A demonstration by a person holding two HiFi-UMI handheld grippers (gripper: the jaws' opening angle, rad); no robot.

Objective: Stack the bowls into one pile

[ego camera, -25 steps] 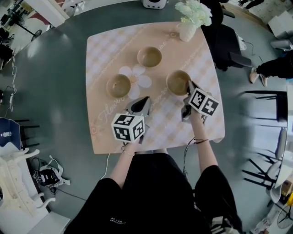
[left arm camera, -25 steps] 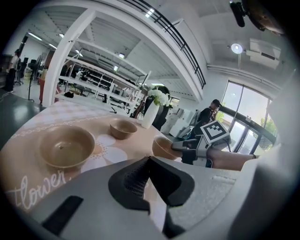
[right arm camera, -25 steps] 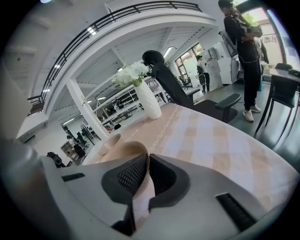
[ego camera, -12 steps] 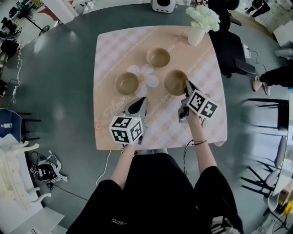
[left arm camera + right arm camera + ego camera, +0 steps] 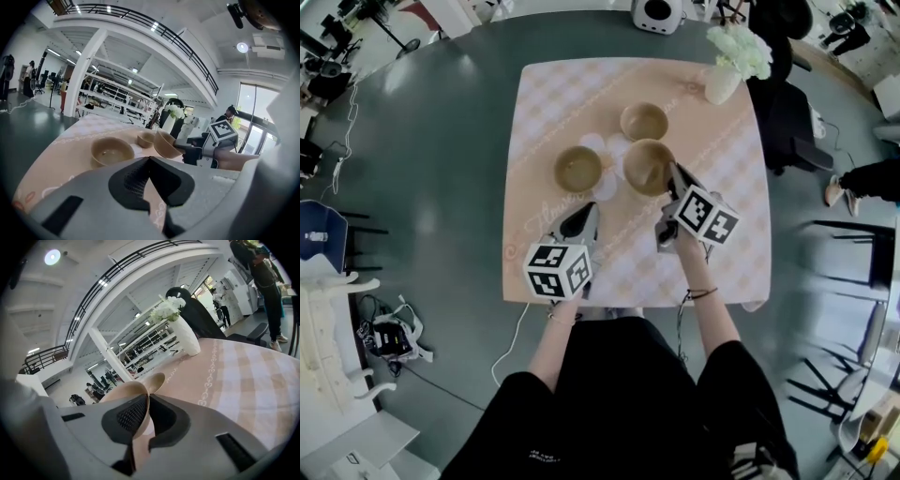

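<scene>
Three tan bowls are on or over the pink checked table [image 5: 727,159]. One bowl [image 5: 578,168] [image 5: 111,151] stands at the left and a smaller-looking one [image 5: 644,121] [image 5: 146,138] lies farther back. My right gripper [image 5: 672,178] [image 5: 147,404] is shut on the near rim of the third bowl [image 5: 647,166] [image 5: 123,392], which hangs tilted just above the table between the other two. My left gripper [image 5: 588,212] [image 5: 150,160] is shut with nothing in it, just in front of the left bowl and apart from it.
A white vase of white flowers [image 5: 727,75] [image 5: 183,341] stands on the table's far right corner. A black chair [image 5: 787,112] is at the table's right side, a white device [image 5: 656,13] lies on the floor beyond, and grey floor surrounds the table.
My right gripper has carried its bowl up and to the left, close to the other two bowls. My left gripper has shifted left, to just in front of the left bowl.
</scene>
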